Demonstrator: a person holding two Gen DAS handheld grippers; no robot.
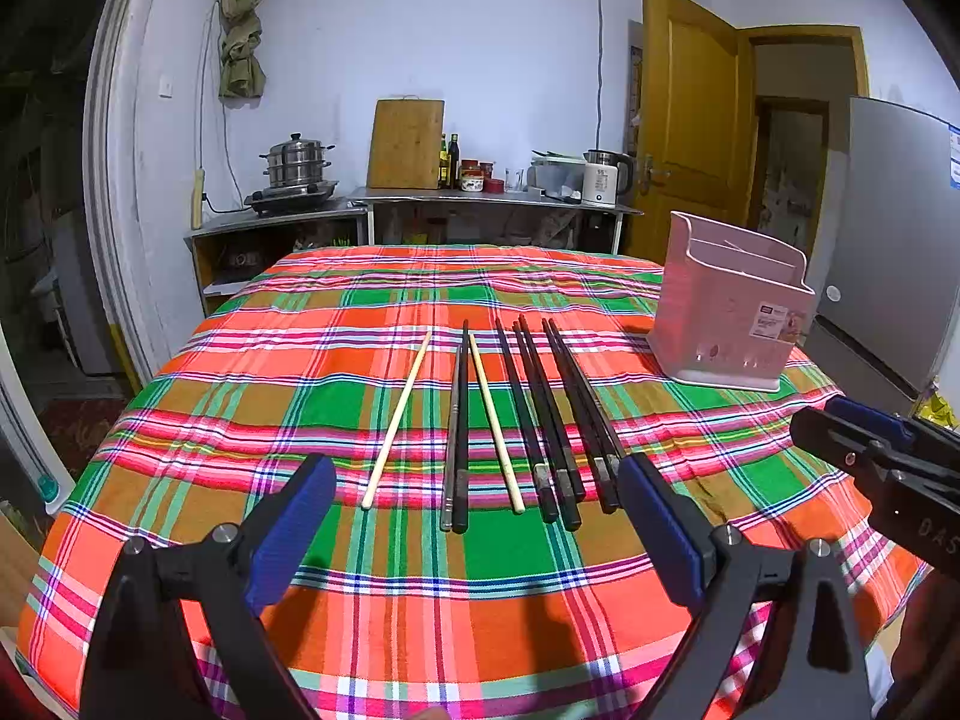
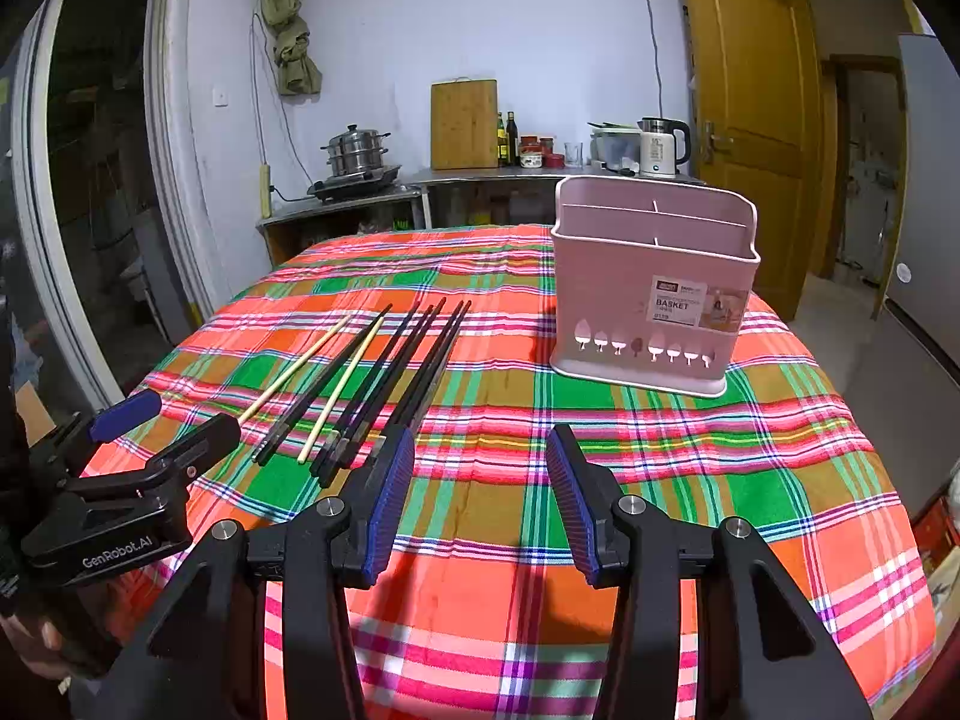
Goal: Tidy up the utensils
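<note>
Left wrist view shows my left gripper [image 1: 477, 525] spread wide and empty above the plaid tablecloth [image 1: 384, 606], the chopsticks [image 1: 516, 420] lying in a row just ahead of its fingers. My right gripper [image 2: 480, 495] is parted too — holding nothing — with the pink basket [image 2: 651, 288] upright beyond it.

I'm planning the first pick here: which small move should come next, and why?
Probably ease the open left gripper down over the near ends of the black chopsticks. Both grippers are empty, every chopstick lies flat on the plaid tablecloth, and the pink utensil basket holds nothing visible. The right gripper points at bare cloth.
</note>
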